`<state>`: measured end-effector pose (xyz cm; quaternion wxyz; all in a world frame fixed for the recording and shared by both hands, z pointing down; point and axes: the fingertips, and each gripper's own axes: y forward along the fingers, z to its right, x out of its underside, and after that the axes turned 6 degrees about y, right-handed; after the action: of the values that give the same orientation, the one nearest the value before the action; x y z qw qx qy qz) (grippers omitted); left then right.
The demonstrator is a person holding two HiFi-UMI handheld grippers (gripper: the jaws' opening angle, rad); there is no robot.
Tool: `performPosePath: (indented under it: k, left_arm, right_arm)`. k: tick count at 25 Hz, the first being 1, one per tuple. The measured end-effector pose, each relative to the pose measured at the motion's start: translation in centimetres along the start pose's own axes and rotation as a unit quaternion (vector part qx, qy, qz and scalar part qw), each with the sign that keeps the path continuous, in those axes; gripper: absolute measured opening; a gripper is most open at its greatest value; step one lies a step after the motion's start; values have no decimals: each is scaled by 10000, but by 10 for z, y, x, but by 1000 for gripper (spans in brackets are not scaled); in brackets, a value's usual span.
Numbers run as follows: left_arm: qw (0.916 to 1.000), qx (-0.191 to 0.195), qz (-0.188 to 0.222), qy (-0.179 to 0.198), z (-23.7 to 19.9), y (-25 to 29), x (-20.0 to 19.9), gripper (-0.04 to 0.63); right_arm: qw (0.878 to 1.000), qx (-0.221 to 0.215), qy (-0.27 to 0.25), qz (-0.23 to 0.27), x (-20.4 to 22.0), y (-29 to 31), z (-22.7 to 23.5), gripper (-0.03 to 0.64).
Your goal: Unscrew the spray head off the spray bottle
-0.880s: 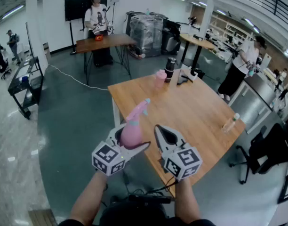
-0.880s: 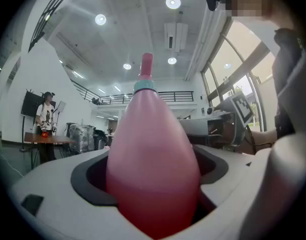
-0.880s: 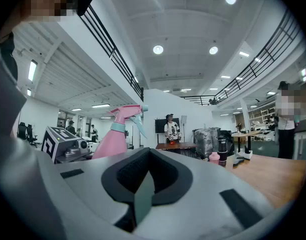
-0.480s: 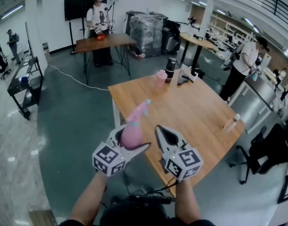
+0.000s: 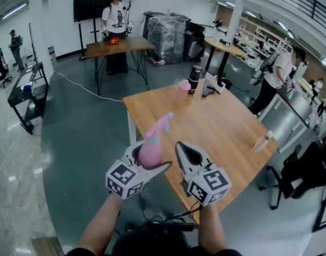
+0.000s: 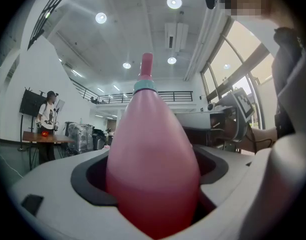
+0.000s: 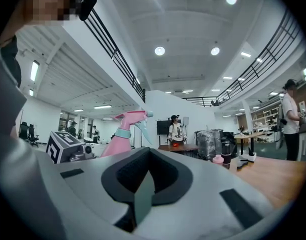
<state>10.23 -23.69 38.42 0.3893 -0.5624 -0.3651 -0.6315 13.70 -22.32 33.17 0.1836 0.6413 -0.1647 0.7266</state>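
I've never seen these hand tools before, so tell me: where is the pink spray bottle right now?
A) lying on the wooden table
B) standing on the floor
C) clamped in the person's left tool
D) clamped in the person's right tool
C: the pink spray bottle is clamped between the fingers of the left gripper, while the right gripper is shut on nothing.

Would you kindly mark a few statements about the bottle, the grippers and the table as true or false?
1. The left gripper is shut on the pink spray bottle. True.
2. The spray head is off the pink spray bottle. False: it sits on top of it.
3. The right gripper grips the spray head. False: its jaws are together and empty.
4. A pink cup stands on the wooden table. True.
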Motion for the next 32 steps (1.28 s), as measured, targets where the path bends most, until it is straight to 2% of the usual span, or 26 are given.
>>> performPosePath:
  k: [5,14,15,19,20,32]
  left_arm:
    - [10000,-43,-68,37,-4,2,3,442]
    - [9998,-129,-101,101,-9,-2,7,442]
    - [9998,-132,-110,116,-9,-2,7,442]
    - [9996,-206,-129,156,-11,-6,7,442]
    - [9994,-230,-149,203,-11,-7,8,442]
    - [9924,-772,-454,847,-16,-14,17,442]
  right_arm:
    - [9997,-196,-162,12,-7,4,-11,11]
    - [9969,-722,256,179,-18,17,-35,12]
    - [9958,-836,333,195,-20,18,-38,20]
    - [9915,-1210,479,78,-20,25,-54,129]
    - [9910,-1247,478,25,-19,28,-57,130]
    - [9892,-1179,859,-118,-10,37,-64,143]
